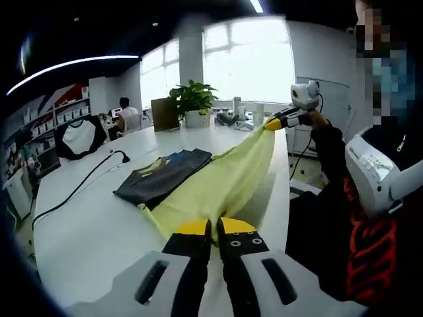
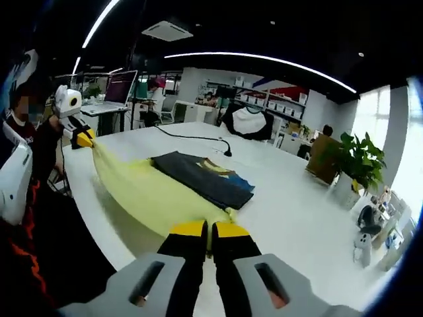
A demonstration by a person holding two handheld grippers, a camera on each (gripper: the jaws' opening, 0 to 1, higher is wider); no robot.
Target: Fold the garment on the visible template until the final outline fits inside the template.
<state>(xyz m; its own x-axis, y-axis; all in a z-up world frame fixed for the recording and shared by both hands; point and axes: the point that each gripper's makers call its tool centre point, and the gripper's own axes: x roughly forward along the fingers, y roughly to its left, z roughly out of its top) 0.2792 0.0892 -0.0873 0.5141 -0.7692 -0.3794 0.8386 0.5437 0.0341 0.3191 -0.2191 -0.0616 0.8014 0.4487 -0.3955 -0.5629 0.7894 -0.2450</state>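
bright window glare, dark fisheye edges

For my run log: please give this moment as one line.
phase: lifting | left: shut on yellow garment | right: shut on yellow garment | dark garment: on table

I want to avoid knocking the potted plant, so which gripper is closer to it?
Right. The right gripper holds the yellow garment at the end toward the potted plant; the left gripper grips the garment's opposite end, farther from it.
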